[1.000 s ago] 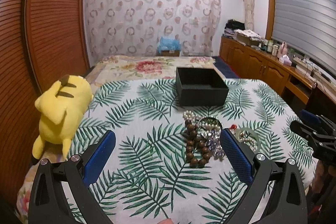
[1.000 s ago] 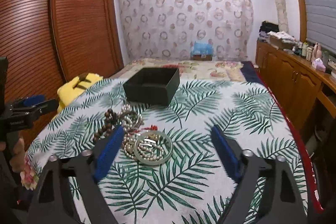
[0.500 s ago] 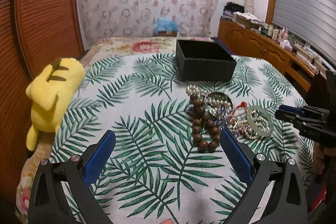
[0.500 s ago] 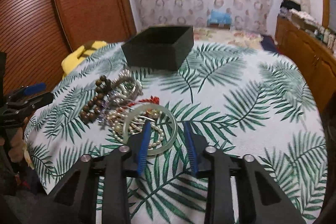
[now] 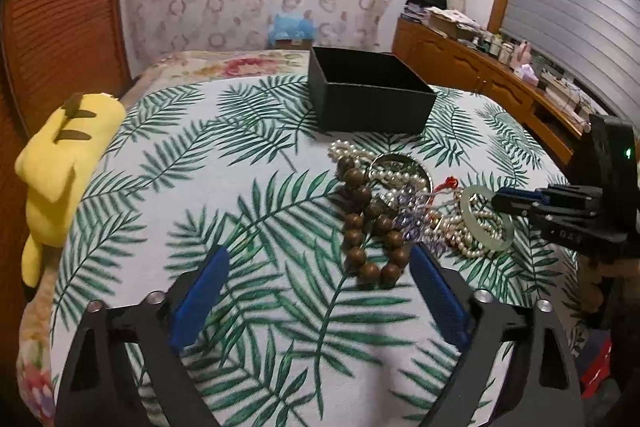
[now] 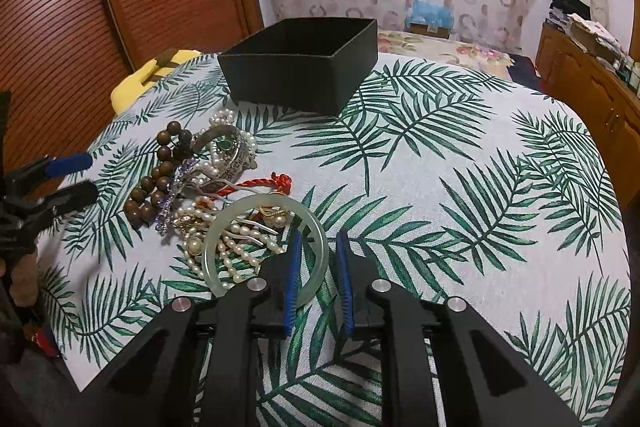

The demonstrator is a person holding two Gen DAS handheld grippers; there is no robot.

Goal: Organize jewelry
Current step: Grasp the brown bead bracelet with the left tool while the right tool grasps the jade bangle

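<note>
The pale green jade bangle (image 6: 264,251) lies at the near right end of the jewelry heap (image 6: 200,183) on my leaf-print cloth (image 6: 460,187), over pearl strands (image 6: 236,247). My right tongs (image 6: 318,269) straddle its near rim, jaws closing, pads not yet pressing it. Left of it sits the brown wooden bead bracelet (image 5: 370,227); my left tongs (image 5: 316,287) stand wide there, also closing, gripping nothing. Farther back stands the open black box (image 6: 304,71), and far left a yellow plush toy (image 5: 60,163).

The jade bangle (image 6: 266,247) hides some pearls, its near rim behind the right gripper (image 6: 318,239).
</note>
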